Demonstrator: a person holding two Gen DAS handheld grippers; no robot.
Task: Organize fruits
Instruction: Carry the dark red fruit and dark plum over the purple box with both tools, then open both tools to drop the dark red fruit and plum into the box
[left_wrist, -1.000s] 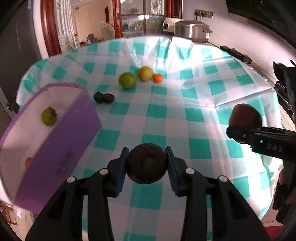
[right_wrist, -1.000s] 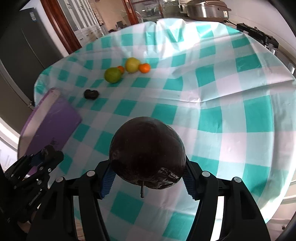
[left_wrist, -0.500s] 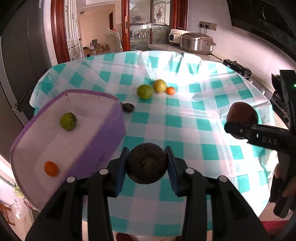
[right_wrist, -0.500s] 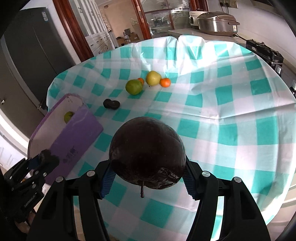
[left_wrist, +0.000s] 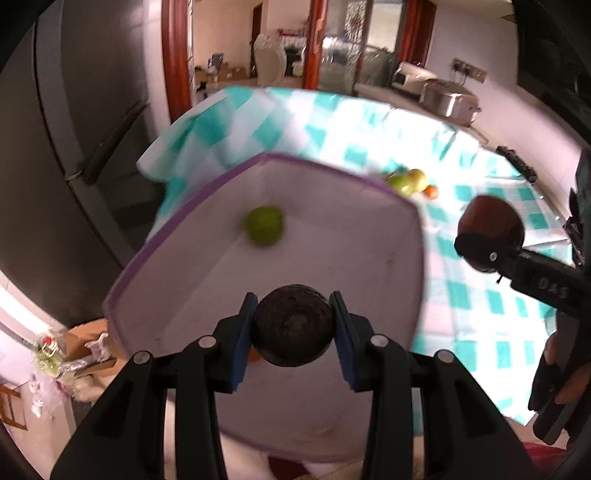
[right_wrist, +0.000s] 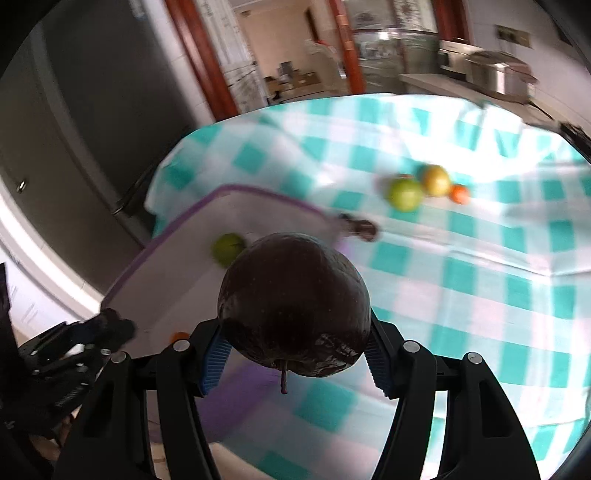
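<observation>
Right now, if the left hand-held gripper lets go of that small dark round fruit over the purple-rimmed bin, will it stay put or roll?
The small dark round fruit looks nearly spherical, so it will probably roll once released. The purple-rimmed bin has tall walls, which should contain it. It may bump the green fruit lying inside. Its rough-looking skin suggests it isn't slippery in the blue pads.

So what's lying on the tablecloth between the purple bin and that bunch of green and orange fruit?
A small dark fruit beside the purple bin's far corner, short of the fruit cluster. Only the right wrist view shows it.
</observation>
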